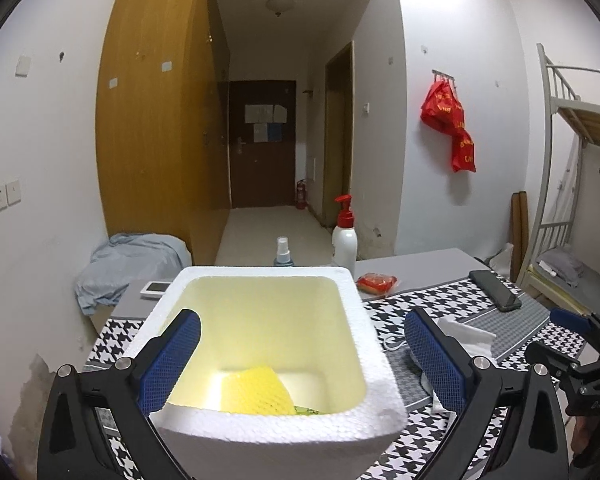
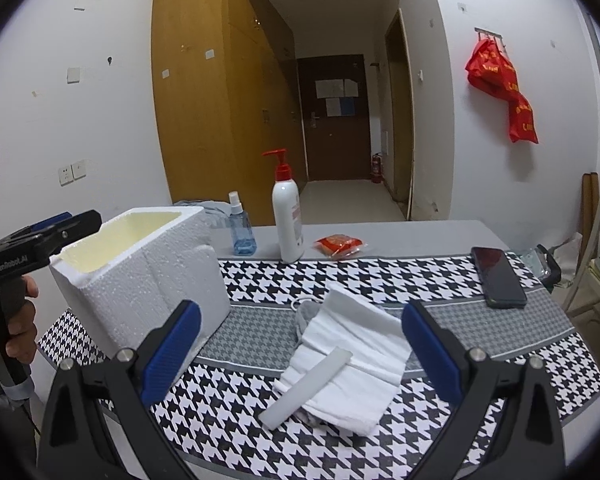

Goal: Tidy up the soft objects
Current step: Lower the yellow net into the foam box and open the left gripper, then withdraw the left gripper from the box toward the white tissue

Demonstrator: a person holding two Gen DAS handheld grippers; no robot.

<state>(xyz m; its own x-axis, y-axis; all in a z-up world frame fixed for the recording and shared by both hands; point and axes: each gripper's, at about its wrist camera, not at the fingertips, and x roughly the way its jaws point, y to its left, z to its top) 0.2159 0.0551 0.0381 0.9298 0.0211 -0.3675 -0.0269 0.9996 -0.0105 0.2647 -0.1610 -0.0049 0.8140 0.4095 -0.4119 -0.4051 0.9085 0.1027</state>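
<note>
Both claws, left claw (image 1: 300, 360) and right claw (image 2: 300, 356), are spread wide, holding nothing. Yellow sponge (image 1: 260, 392) sits inside the foam box (image 1: 364, 320). Next, I think, the white cloth (image 2: 352, 356) at twelve o'clock of the right claw needs pinching.

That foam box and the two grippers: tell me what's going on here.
A person is sorting soft things into the foam box. The left gripper hangs open over the box, and a yellow sponge lies inside. The right gripper is open above the white cloth on the checked table mat.

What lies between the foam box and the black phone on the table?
The folded white cloth, with a pale strip lying on it, sits between foam box and phone, plainest in the right wrist view.
</note>
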